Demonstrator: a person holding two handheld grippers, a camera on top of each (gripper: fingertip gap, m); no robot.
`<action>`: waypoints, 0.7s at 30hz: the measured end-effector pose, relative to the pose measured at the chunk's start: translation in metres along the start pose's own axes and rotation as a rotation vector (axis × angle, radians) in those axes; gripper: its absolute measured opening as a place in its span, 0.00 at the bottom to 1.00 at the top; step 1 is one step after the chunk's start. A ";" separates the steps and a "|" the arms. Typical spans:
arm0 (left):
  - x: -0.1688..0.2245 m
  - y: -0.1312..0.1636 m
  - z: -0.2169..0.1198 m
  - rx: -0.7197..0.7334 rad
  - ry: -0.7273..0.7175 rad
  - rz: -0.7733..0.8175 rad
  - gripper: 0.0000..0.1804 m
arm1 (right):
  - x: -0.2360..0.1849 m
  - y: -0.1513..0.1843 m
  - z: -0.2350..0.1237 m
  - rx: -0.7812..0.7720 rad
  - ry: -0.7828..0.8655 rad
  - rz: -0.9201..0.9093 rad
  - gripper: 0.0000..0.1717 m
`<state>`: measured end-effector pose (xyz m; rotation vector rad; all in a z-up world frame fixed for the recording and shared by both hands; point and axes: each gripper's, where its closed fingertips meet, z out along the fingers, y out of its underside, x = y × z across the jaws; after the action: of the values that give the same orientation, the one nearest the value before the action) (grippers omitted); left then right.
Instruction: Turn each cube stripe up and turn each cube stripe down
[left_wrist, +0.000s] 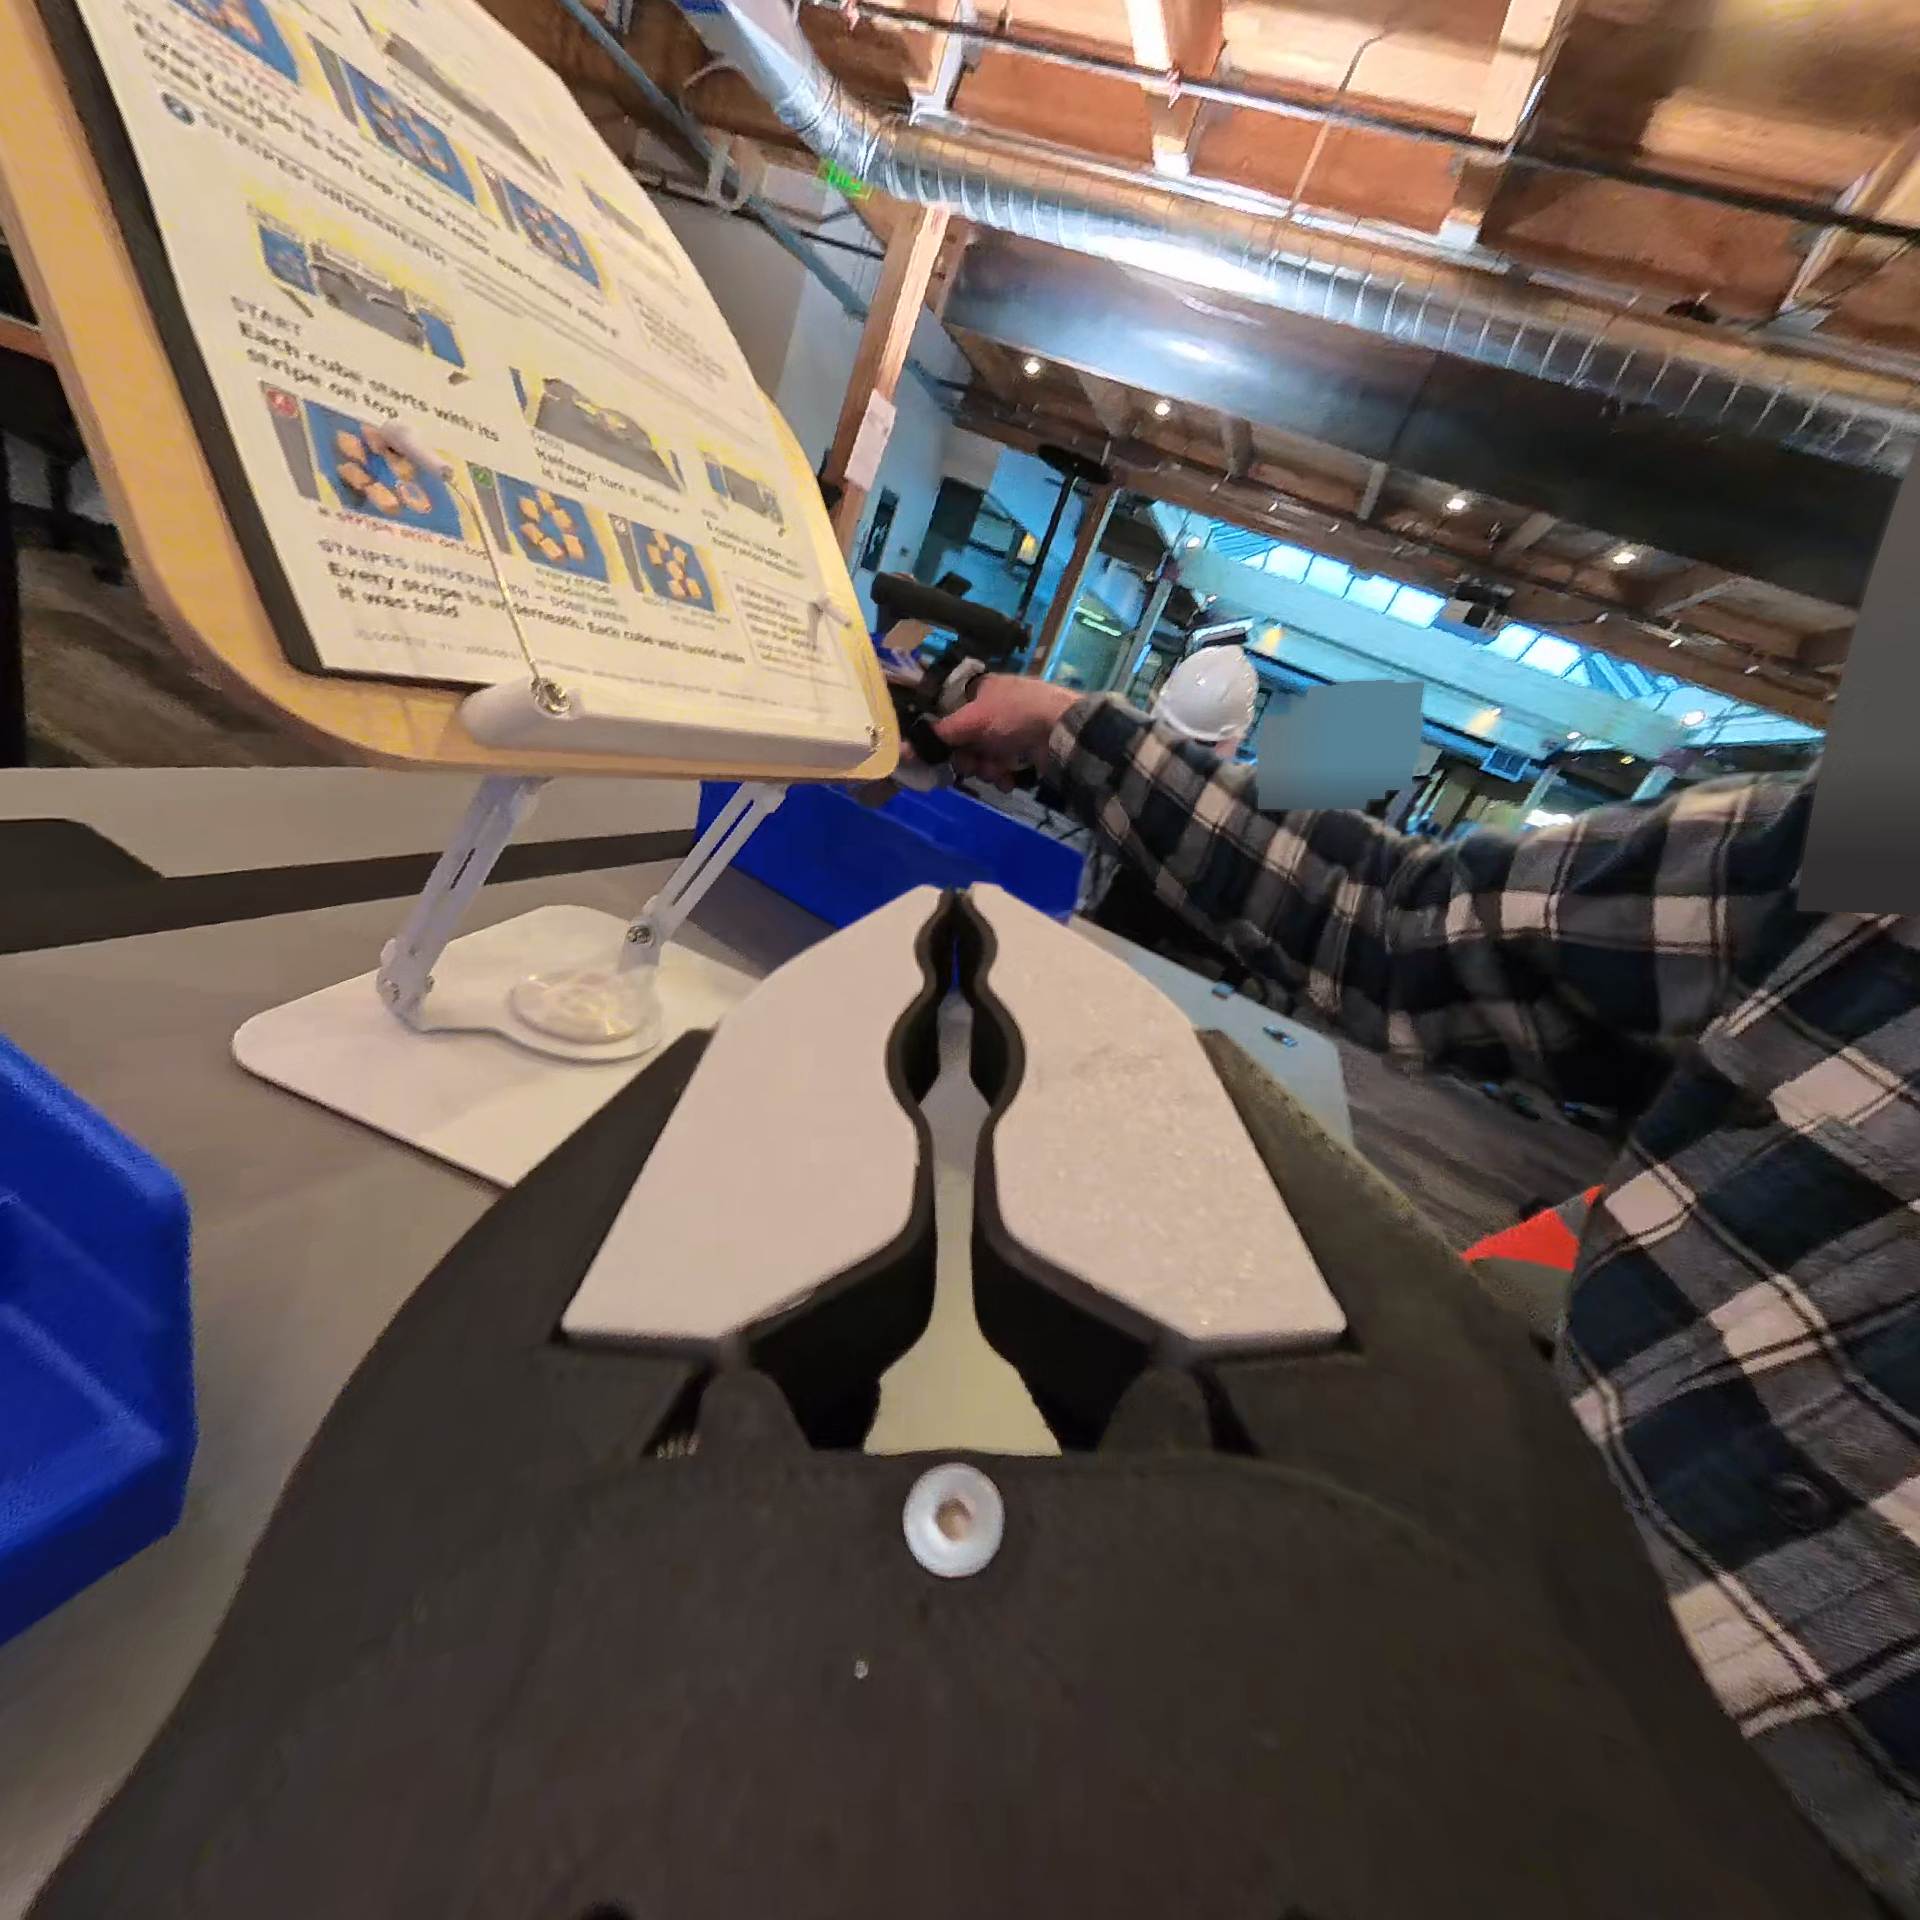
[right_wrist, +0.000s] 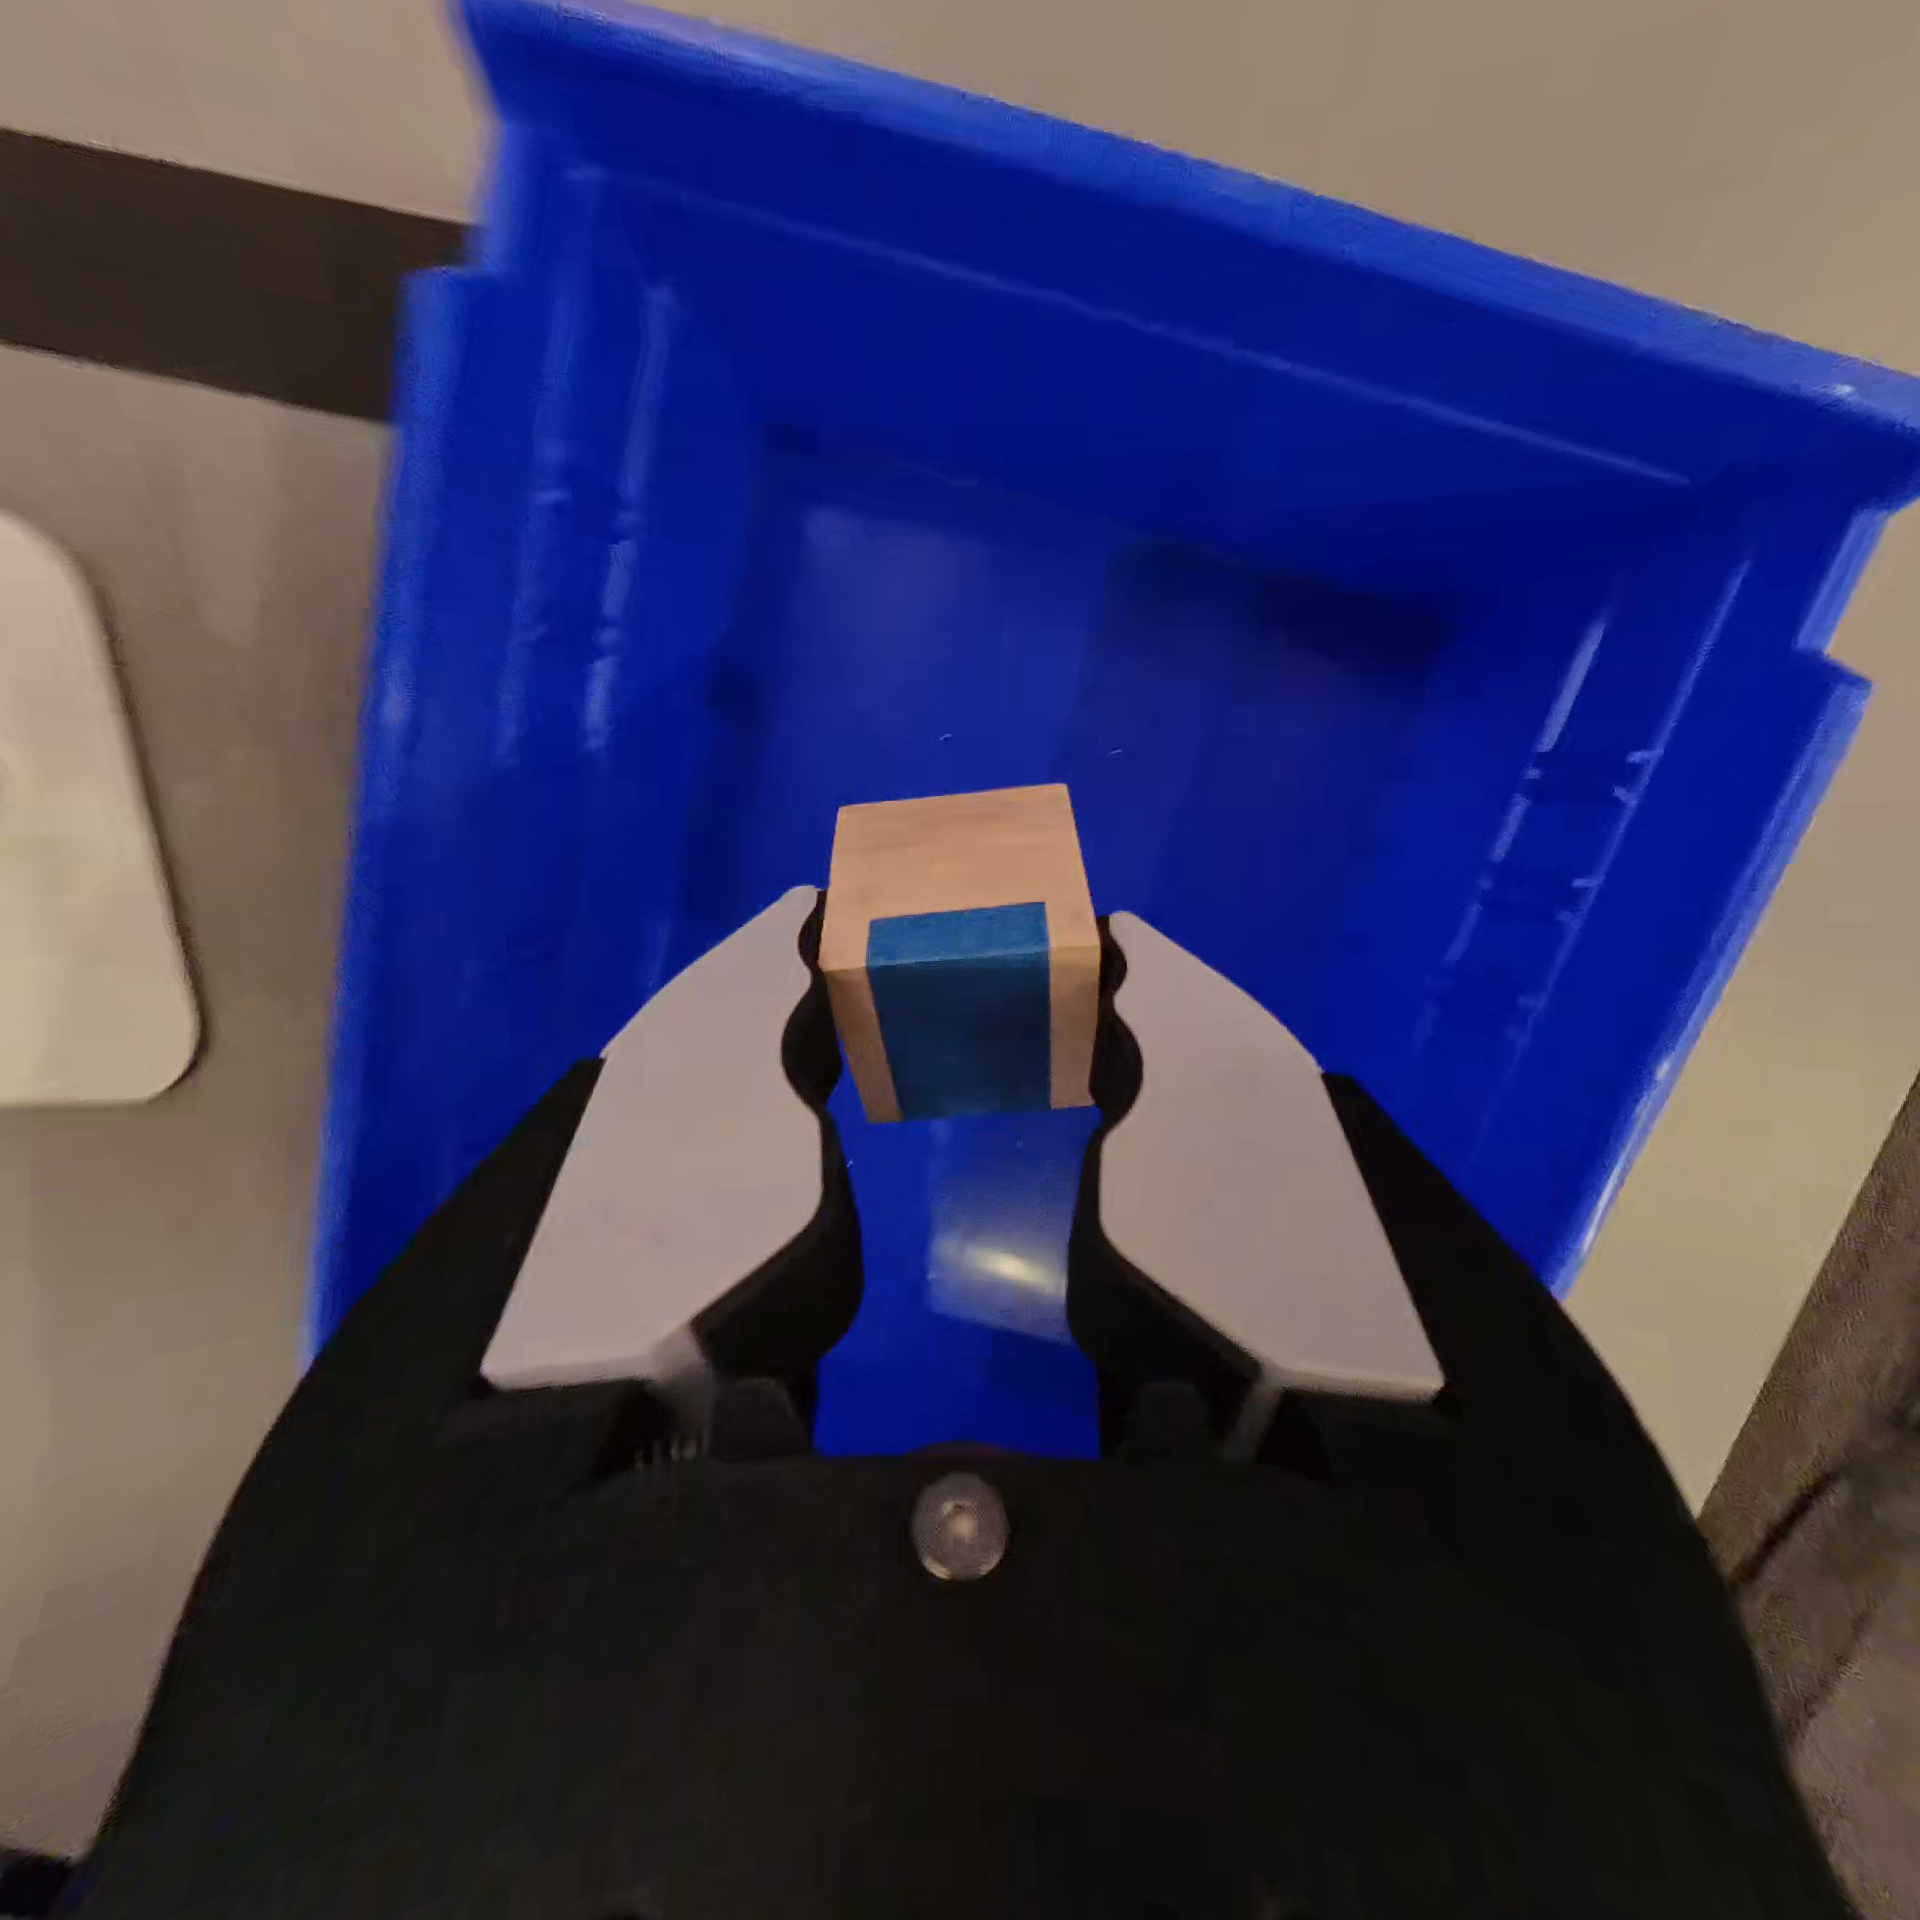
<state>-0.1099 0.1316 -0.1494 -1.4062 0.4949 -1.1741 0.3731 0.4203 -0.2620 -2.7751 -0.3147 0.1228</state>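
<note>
My right tongs (right_wrist: 961, 997) are clamped on the small wooden cube with a blue tape stripe (right_wrist: 961, 961), both pads pressing its plain sides, held over the middle of the deep blue plastic bin (right_wrist: 1039, 312); the stripe faces back toward me, so I judge a further wrist roll should finish the turn; the bin walls stand well apart, leaving room; my left tongs (left_wrist: 956, 904) are fully closed on nothing above the grey counter (left_wrist: 312, 1195).
</note>
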 end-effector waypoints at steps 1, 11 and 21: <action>-0.001 0.001 -0.002 -0.005 -0.011 0.006 0.00 | 0.010 -0.002 0.009 -0.021 0.025 0.025 0.28; -0.014 -0.004 -0.020 0.009 -0.057 0.007 0.00 | 0.055 0.006 0.064 -0.243 0.162 0.150 0.28; -0.033 -0.017 -0.038 -0.082 -0.229 0.103 0.15 | 0.051 -0.020 0.034 -0.099 0.221 0.076 0.44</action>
<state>-0.1612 0.1452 -0.1528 -1.5451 0.4517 -0.9057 0.4146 0.4619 -0.2891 -2.8645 -0.1629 -0.1845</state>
